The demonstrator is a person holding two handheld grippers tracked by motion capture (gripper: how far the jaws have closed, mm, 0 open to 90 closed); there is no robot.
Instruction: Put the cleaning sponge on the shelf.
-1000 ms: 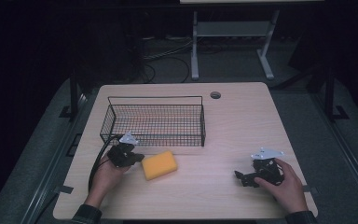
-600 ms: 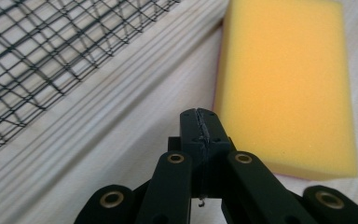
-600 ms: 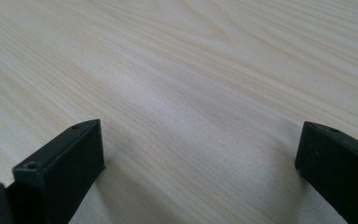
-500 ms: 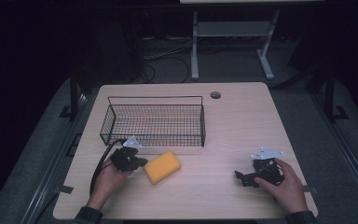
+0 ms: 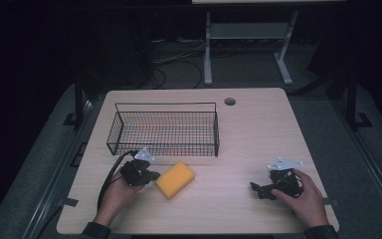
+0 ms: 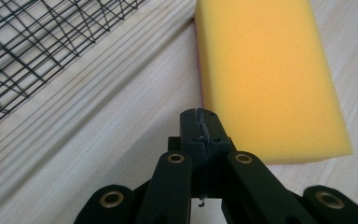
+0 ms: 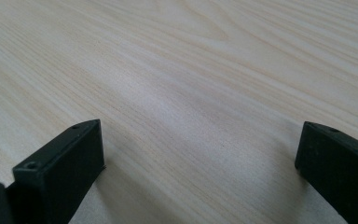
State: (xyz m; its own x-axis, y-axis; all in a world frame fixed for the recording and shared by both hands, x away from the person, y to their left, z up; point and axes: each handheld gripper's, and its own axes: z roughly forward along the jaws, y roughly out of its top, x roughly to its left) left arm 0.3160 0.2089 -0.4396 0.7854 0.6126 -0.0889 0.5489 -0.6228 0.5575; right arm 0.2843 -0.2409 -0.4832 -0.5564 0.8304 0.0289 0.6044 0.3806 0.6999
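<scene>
Clearly we are working on the yellow rectangular foam sponge (image 5: 175, 179), which lies flat on the pale wood-grain bench (image 5: 258, 134), just in front of the black wire mesh basket (image 5: 164, 130) and apart from its near wall. We hold our left tongs (image 5: 151, 175) low at the sponge's left end, and in the left gripper view their tips (image 6: 201, 122) are pressed together with nothing between them, sitting right at the sponge's (image 6: 265, 74) near corner. We judge that closed tips held at an edge suit a nudge or a push more than a pinch; to lift the sponge we would have to spread them first and straddle its thickness. The basket (image 6: 37, 42) shows at the upper left of that view, so the sponge lies between our tongs and the likely drop place, a short carry over the low wire wall

Our right tongs (image 5: 257, 190) rest well apart on the bare bench, near the right front edge, jaws spread wide over plain wood in the right gripper view (image 7: 200, 163). We judge that hand to be parked out of the way, leaving the sponge to the left one
</scene>
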